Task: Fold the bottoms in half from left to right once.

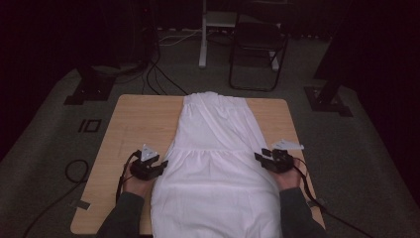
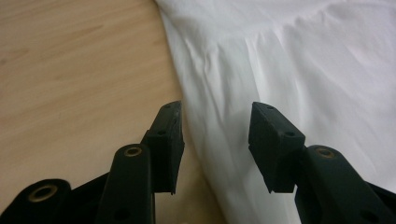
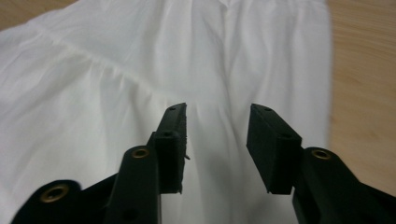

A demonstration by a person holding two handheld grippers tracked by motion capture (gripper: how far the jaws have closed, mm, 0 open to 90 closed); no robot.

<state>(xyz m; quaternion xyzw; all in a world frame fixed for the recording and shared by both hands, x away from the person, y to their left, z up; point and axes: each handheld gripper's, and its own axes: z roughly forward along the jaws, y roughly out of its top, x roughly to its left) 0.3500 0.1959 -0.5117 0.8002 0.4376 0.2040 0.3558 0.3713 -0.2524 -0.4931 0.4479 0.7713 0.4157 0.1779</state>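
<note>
Left gripper [image 2: 215,140] fingers apart above white garment's [image 2: 289,60] edge on table [image 2: 70,70].

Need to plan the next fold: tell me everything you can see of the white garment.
The white garment is a thin, softly creased fabric piece, perhaps a dress or skirt. It lies flat along the middle of the wooden table, narrow end at the far edge, widening toward the person and hanging over the near edge. A gathered seam crosses it about midway, with pleats below. The left hand-held gripper and right hand-held gripper flank its side edges at the seam, jaws open, nothing pinched.
</note>
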